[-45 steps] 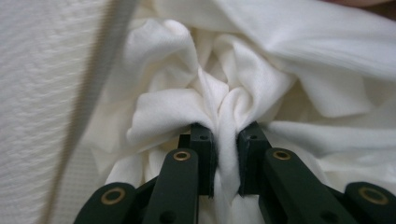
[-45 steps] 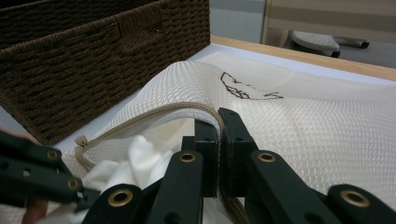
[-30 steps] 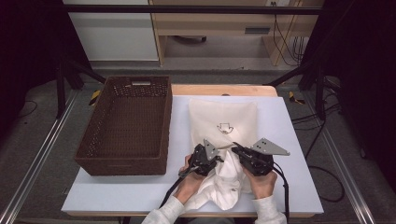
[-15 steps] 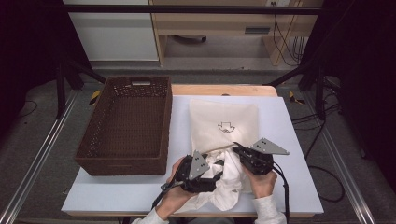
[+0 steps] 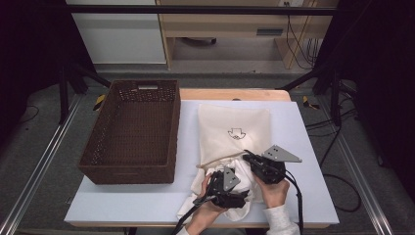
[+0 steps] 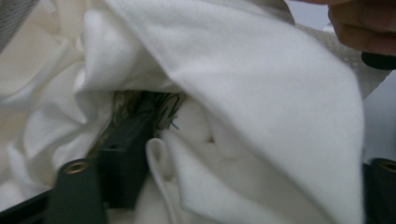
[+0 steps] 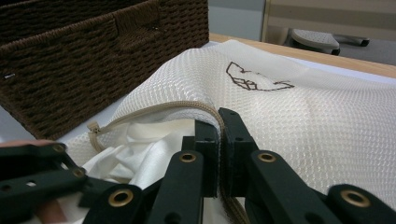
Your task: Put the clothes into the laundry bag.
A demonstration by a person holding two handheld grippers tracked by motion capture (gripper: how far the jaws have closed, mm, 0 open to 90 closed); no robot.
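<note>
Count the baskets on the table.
1. The wicker basket sits on the table's left side, beside the mesh bag. No second one shows.

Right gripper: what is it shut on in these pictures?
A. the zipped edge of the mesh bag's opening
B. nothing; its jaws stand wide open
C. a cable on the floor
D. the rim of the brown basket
A: in the right gripper view the right gripper has its jaws pressed together on the zipped edge of the mesh bag, holding the opening up.
</note>
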